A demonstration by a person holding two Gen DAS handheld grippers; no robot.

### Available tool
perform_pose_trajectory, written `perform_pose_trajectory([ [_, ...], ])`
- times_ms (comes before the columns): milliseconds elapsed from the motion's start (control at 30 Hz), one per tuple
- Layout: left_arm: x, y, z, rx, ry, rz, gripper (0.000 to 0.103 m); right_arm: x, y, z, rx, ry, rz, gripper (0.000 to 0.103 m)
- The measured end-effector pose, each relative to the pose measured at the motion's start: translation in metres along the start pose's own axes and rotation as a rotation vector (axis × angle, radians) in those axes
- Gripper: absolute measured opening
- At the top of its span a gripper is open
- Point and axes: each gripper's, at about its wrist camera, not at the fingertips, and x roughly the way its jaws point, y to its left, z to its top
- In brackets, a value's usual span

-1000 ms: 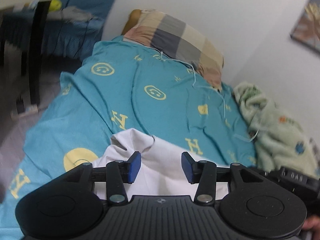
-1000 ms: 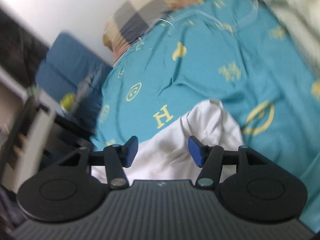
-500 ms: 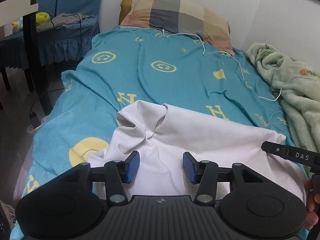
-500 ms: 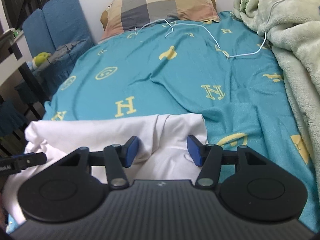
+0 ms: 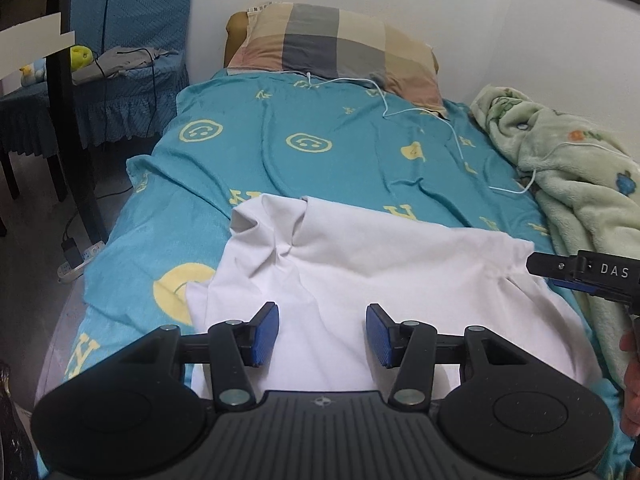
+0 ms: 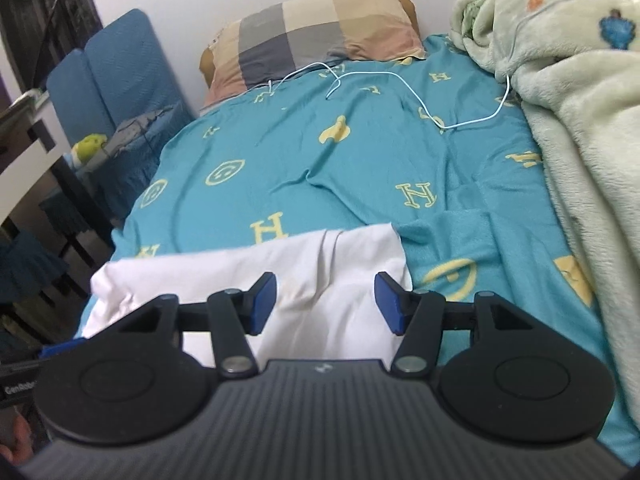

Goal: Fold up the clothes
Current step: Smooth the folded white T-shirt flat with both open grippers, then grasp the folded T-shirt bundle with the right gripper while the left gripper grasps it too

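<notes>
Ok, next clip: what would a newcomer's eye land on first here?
Probably the white garment, spread rumpled across the near end of the teal bedspread with its yellow smiley faces and letters. Next, the checked pillow at the head by the wall, and the pale green fleece blanket heaped along the right side, a white cable trailing toward it.

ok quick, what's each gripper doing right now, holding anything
Left gripper: open above the white garment, holding nothing.
Right gripper: open over the same garment, holding nothing.

Both views bedward (shared pillow [image 5: 336, 46])
</notes>
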Motion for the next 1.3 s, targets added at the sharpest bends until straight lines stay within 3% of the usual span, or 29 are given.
perform_pose_trajectory([
  [300, -0.042, -0.026, -0.023, 0.064, -0.017, 0.018, 0.051, -0.049, 0.018, -0.018, -0.080, 0.024, -0.016, 0.057],
  [667, -0.016, -0.019, -0.037, 0.067, 0.060, 0.066, 0.053, -0.009, 0.003, -0.042, -0.049, 0.154, -0.053, 0.057],
  [867, -0.014, -0.020, -0.040, 0.071, 0.074, 0.080, 0.053, -0.007, 0.000, -0.044, -0.038, 0.167, -0.047, 0.057],
  [1000, -0.032, -0.018, -0.041, -0.002, 0.080, 0.060, 0.053, -0.021, 0.001, -0.035, -0.027, 0.137, -0.040, 0.057],
  [1200, -0.071, -0.005, -0.058, -0.270, 0.062, -0.115, 0.057, -0.063, -0.010, -0.023, 0.097, 0.034, 0.033, 0.057],
  [1300, -0.073, 0.009, -0.064, -0.427, 0.071, -0.196, 0.066, -0.085, -0.015, -0.024, 0.177, -0.011, 0.077, 0.057],
])
